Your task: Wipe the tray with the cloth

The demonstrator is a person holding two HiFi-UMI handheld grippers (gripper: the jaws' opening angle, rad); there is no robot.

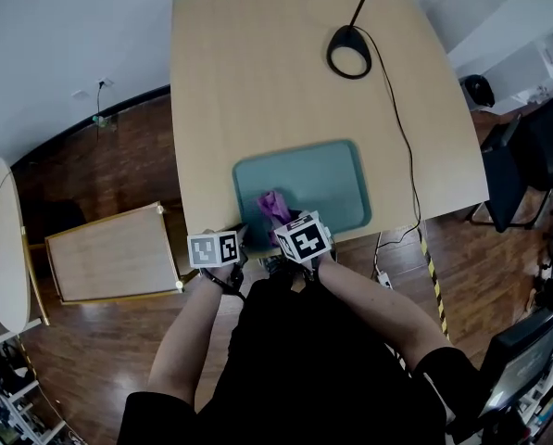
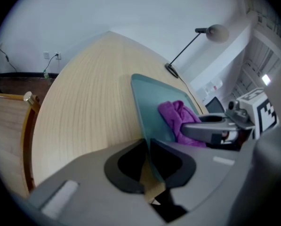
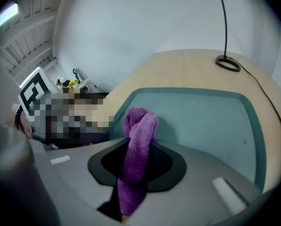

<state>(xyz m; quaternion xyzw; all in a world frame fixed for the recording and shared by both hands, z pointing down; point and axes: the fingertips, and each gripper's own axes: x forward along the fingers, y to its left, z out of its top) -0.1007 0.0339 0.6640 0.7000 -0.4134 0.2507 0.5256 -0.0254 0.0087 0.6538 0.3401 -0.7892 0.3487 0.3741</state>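
In the head view the marker cubes (image 1: 214,248) cover the jaws of the left gripper (image 1: 243,239) and the right gripper (image 1: 287,228), along with the near rim of the tray (image 1: 332,184) and the lower part of the cloth (image 1: 274,204). In the left gripper view the right gripper's body hides the cloth's far side. In the right gripper view the cloth's lower end drops out of sight between the jaws. The lamp (image 1: 349,52) loses its head to the top edge there. A yellowish thing (image 3: 73,83) far back, perhaps a plant, is too small to tell.
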